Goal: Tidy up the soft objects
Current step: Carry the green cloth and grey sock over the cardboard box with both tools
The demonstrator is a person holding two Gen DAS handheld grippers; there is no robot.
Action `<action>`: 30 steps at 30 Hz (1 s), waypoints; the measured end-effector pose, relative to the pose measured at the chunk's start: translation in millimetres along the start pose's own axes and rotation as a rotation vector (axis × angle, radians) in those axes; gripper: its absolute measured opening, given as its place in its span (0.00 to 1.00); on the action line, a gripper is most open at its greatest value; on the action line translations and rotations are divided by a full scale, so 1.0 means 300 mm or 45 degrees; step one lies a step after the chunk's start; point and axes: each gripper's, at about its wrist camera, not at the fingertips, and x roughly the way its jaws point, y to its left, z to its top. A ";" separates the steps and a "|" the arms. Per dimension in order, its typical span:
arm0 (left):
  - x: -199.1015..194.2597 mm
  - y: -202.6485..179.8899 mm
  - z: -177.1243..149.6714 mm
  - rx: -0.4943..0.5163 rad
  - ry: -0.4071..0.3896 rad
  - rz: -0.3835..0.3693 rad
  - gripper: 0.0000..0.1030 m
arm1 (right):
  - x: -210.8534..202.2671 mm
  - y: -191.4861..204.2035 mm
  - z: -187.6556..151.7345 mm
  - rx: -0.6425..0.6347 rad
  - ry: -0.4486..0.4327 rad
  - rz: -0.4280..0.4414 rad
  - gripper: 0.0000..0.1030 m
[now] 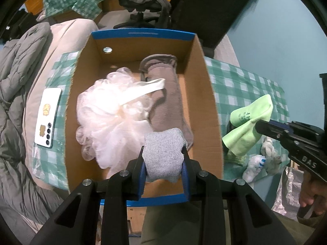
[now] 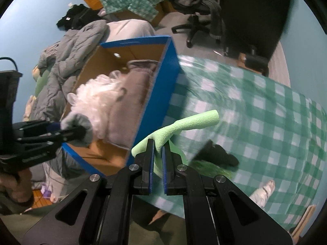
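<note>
Cardboard box [image 1: 212,110], white mesh loofah [image 1: 106,120], brown towel [image 1: 167,102] inside

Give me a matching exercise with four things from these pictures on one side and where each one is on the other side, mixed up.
Things:
1. grey sock
2. green cloth
3. white bath pouf
4. phone

Places:
A. on the checked cover, left of the box
B. lying inside the cardboard box
C. held in the right gripper
D. held in the left gripper

Pairs: 1-D, 2-C, 3-B, 4-A
</note>
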 end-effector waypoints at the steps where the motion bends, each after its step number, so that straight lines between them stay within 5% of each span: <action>1: 0.002 0.009 0.001 -0.002 0.000 0.002 0.28 | 0.003 0.021 0.009 -0.012 -0.001 0.008 0.04; 14: 0.064 0.159 -0.008 -0.052 0.042 0.019 0.29 | 0.138 0.268 0.098 -0.127 0.064 0.123 0.04; 21: 0.064 0.191 -0.006 -0.050 0.033 0.031 0.55 | 0.240 0.353 0.113 -0.174 0.132 0.124 0.06; 24: 0.053 0.198 -0.008 -0.042 0.041 0.033 0.68 | 0.244 0.356 0.119 -0.161 0.140 0.111 0.14; 26: 0.037 0.199 -0.012 -0.041 0.026 0.035 0.74 | 0.233 0.351 0.122 -0.142 0.137 0.101 0.35; 30: 0.004 0.197 -0.015 -0.036 0.002 0.046 0.78 | 0.192 0.315 0.117 -0.096 0.114 0.085 0.50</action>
